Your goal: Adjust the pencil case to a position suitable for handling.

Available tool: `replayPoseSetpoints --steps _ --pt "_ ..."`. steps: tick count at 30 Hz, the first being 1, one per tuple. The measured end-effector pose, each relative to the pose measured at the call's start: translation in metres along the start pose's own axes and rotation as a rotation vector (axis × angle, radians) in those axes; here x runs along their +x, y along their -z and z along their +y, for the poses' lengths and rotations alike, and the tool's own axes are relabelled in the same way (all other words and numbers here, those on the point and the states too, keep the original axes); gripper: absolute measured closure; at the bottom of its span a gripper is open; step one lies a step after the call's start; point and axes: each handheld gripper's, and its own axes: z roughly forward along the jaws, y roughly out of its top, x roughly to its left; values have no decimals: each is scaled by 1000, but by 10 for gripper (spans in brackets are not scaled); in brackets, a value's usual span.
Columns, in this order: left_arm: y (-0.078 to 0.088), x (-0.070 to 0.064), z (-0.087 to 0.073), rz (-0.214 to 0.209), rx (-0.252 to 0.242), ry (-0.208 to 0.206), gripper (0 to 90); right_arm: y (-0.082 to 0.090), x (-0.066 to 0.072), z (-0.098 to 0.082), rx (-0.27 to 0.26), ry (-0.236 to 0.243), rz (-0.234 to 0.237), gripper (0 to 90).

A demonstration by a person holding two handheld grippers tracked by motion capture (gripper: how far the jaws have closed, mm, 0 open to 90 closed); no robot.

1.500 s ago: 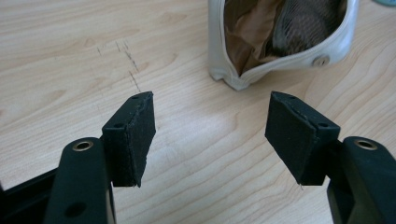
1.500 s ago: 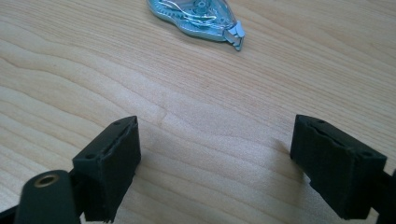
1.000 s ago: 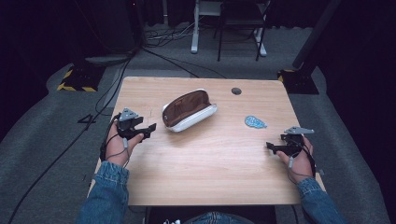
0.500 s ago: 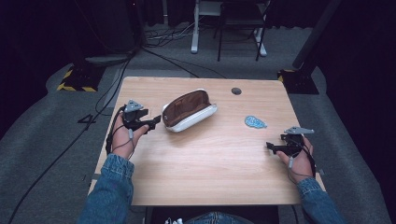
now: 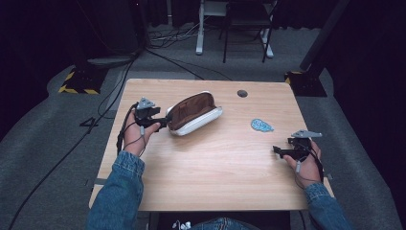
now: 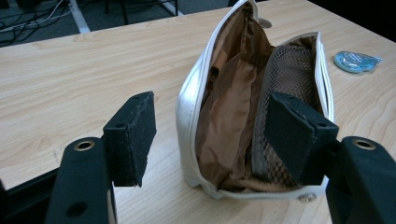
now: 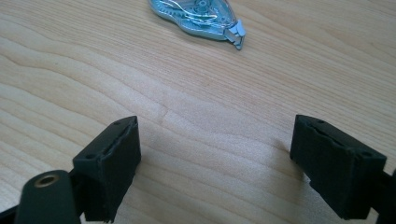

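Observation:
A white pouch point(image 5: 194, 112) with a brown lining lies unzipped on the wooden table point(image 5: 215, 167), left of centre. My left gripper point(image 5: 165, 123) is open at the pouch's near-left end. In the left gripper view the pouch point(image 6: 233, 116) gapes straight ahead of my left gripper point(image 6: 210, 126). One jaw stands outside its white wall and the other before its mesh pocket, and I cannot tell whether they touch it. A blue tape dispenser point(image 5: 261, 125) lies at the right. My right gripper point(image 5: 276, 151) is open near the table's right edge, short of the dispenser point(image 7: 196, 13), with bare wood between its jaws.
A dark round grommet point(image 5: 242, 93) sits in the tabletop near the far edge. Beyond the table are floor cables point(image 5: 167, 40), white desk legs point(image 5: 198, 28) and a yellow-black striped base point(image 5: 76, 81). The dispenser point(image 6: 355, 60) lies past the pouch's right side.
My left gripper has moved forward and to the right, up to the pouch's end. The right gripper and the dispenser have stayed put.

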Motion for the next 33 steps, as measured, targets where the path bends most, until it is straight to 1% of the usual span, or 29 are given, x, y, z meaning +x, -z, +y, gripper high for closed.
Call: replayPoseSetpoints --steps 2,6,8,10,13,15,16,19,22,26,27,30,31,32,33 --pt "-4 0 2 -3 3 -6 340 0 0 0 0 0 0 164" --pt "-17 2 3 -2 -6 1 343 0 0 0 0 0 0 164" --pt "-23 3 3 -2 4 0 351 0 0 0 0 0 0 164" --pt "-28 3 2 -1 12 -10 356 0 0 0 0 0 0 164" --pt "-32 4 2 -10 11 -4 361 0 0 0 0 0 0 164" --pt "-34 5 2 -8 7 0 362 0 0 0 0 0 0 164" --pt "-35 6 2 -12 13 -2 364 0 0 0 0 0 0 164" --pt "-39 5 2 -9 16 -2 373 0 0 0 0 0 0 164" --pt "-43 5 1 -15 31 2 381 0 0 0 0 0 0 164" --pt "-50 5 -1 -29 53 3 417 0 0 0 0 0 0 164" --pt "-50 5 -1 -29 53 3 421 0 0 0 0 0 0 164" --pt "-55 5 -1 -32 73 5 440 0 0 0 0 0 0 164" --pt "-57 5 -2 -30 72 9 447 0 0 0 0 0 0 164" --pt "-58 5 -2 -29 74 2 452 0 0 0 0 0 0 164" --pt "-58 6 -2 -23 76 4 473 0 0 0 0 0 0 164"
